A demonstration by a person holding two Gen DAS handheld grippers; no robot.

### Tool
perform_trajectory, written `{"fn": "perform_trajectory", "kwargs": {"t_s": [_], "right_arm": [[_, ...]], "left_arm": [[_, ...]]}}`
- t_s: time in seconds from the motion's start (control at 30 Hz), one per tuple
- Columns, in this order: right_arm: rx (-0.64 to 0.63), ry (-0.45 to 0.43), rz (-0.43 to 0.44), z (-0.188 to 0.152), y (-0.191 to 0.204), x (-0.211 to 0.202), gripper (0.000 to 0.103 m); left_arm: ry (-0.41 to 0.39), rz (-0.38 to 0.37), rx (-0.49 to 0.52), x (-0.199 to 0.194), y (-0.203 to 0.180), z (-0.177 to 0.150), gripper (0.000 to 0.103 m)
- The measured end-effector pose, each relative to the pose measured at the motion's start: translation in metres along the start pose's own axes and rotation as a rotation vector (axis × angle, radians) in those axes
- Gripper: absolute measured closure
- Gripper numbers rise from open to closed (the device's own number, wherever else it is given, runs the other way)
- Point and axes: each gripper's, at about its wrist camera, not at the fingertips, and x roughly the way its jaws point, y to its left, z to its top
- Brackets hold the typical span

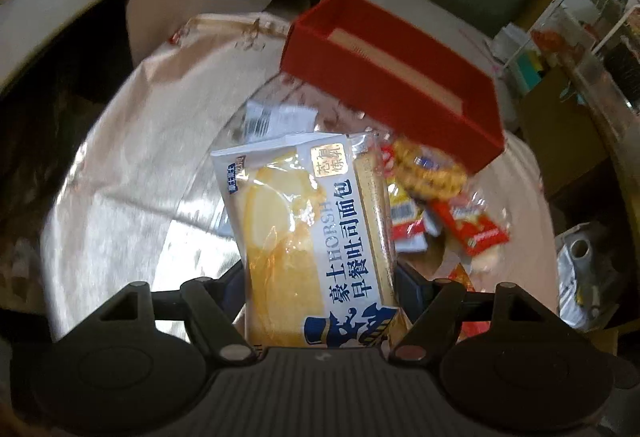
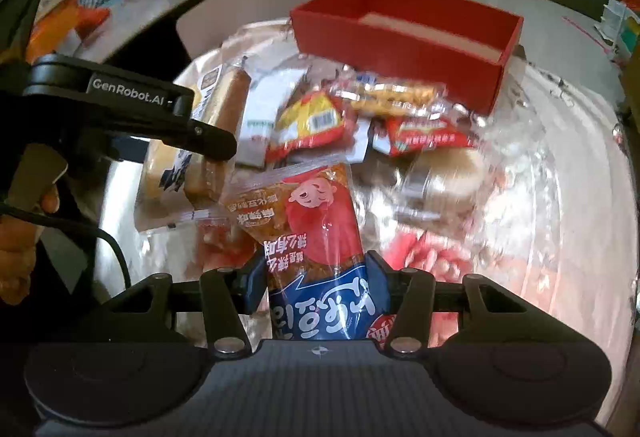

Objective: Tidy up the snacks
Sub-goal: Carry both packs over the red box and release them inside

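— What do the claws have?
— The left claw squeezes the bread pack. The right claw pinches the red and blue snack bag, both above the worktop, near the red box.

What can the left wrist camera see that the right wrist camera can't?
Only the left wrist view shows the printed front of the bread packet held in the left gripper. Only the right wrist view shows the red and blue snack bag in the right gripper, and a person's hand. Both show the red box and the loose snacks.
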Motion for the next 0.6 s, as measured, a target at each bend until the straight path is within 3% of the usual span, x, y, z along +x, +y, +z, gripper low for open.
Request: {"fn": "perform_trajectory", "kwargs": {"t_s": [0.27, 0.6], "right_arm": [[0.116, -0.125, -0.014, 0.034, -0.034, -0.012, 0.044], [0.221, -0.279, -0.017, 0.090, -0.067, -0.014, 0.044]], "left_arm": [[-0.113, -0.011, 0.030, -0.002, -0.016, 0.043, 0.036], [-0.172, -0.017, 0.059, 0.020, -0.043, 0.084, 0.036]]}}
